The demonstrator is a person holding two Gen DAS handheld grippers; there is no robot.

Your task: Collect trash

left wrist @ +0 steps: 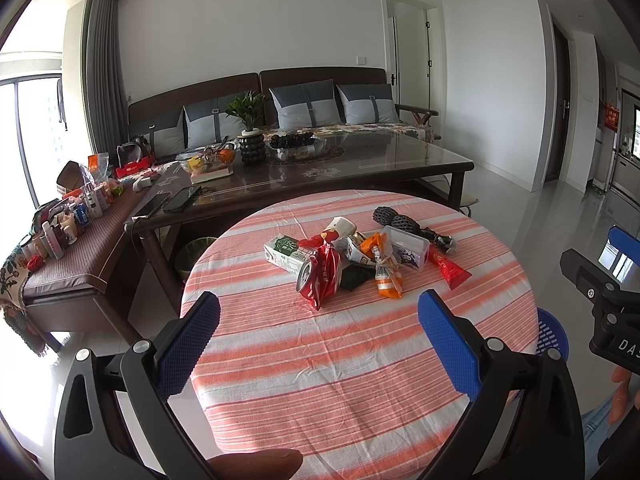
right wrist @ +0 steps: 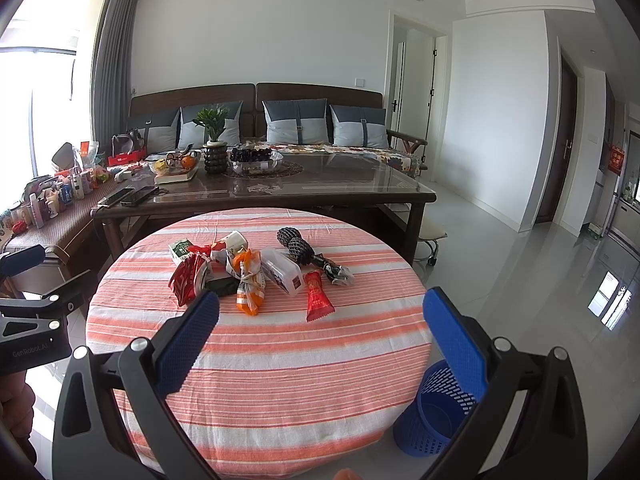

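Both my tongs, left [left wrist: 318, 344] and right [right wrist: 320, 340], gape wide, empty; trash pile [right wrist: 256, 270] at 12 o'clock: overlapping wrappers risk multi-item grabs and drops.

Bright daylight from the blown-out left window [left wrist: 28, 128] — sharp centre, edges fisheye-bent and vignetted.

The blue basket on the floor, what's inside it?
The blue basket stands beside the round table. Only its holey wall shows inside; the right gripper's finger hides its bottom.
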